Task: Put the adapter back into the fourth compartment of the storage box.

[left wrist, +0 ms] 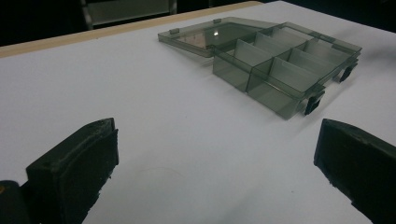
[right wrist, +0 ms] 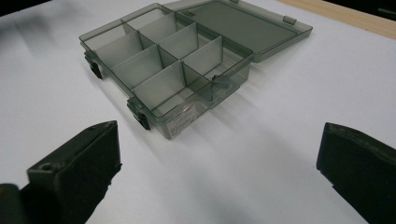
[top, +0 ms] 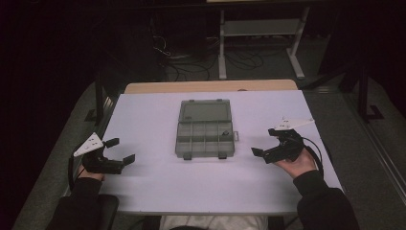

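Jaws spread wide and empty on my left gripper point(top: 119, 150) and right gripper point(top: 264, 143), flanking the open compartment box point(top: 206, 128), touching nothing.

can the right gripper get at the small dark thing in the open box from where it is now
Probably yes. The right gripper is open, the organizer box has its lid laid back, and bare table lies between. The dark piece sits in a right-side compartment.
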### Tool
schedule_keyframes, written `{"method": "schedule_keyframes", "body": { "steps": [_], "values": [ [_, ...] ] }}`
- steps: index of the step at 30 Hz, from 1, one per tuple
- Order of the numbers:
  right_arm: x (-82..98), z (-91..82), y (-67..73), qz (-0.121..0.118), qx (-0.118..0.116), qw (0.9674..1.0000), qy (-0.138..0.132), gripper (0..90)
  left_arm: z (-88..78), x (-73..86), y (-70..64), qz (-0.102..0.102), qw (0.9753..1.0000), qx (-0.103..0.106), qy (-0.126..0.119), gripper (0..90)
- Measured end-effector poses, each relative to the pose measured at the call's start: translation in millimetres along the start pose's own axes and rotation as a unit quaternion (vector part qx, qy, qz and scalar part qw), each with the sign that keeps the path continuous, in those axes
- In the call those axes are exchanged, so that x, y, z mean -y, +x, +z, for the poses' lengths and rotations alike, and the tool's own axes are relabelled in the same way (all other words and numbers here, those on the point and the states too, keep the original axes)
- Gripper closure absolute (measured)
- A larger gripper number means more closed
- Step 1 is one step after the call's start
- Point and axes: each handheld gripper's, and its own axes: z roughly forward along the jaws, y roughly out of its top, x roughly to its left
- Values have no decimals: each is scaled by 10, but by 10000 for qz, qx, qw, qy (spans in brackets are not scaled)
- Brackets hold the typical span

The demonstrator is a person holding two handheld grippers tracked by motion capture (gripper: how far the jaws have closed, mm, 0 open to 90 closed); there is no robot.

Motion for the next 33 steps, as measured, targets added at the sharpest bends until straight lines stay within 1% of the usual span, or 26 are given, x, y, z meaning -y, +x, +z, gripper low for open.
{"method": "schedule_keyframes", "body": {
  "steps": [12, 13, 14, 17, 18, 24, 28, 33],
  "values": [
    [126, -78, -17, 77, 90, 9998, -141, 0, -4, 0, -1, 1, 10000, -1, 6, 0],
    [171, -104, -20, 130, 103, 9997, -196, 0, -2, 0, -2, -4, 10000, -1, 1, 0],
    [188, -110, -23, 126, 118, 9996, -220, 0, -2, 1, -2, -4, 10000, -1, 2, 0],
    [204, -119, -21, 145, 129, 9995, -232, 0, -2, 0, -2, -5, 10000, -1, 2, 0],
    [253, -143, -20, 169, 187, 9994, -249, 0, -4, -1, -1, 1, 10000, -5, 0, 0],
    [341, -208, -22, 213, 283, 9984, -445, 0, -9, -1, 0, 21, 10000, -12, 16, 0],
    [408, -237, -28, 322, 292, 9979, -470, 0, -6, -1, -2, 10, 10000, -13, 3, 0],
    [470, -277, -34, 328, 347, 9976, -510, 0, -4, -1, -3, 12, 10000, -3, 3, 0]
  ]
}}
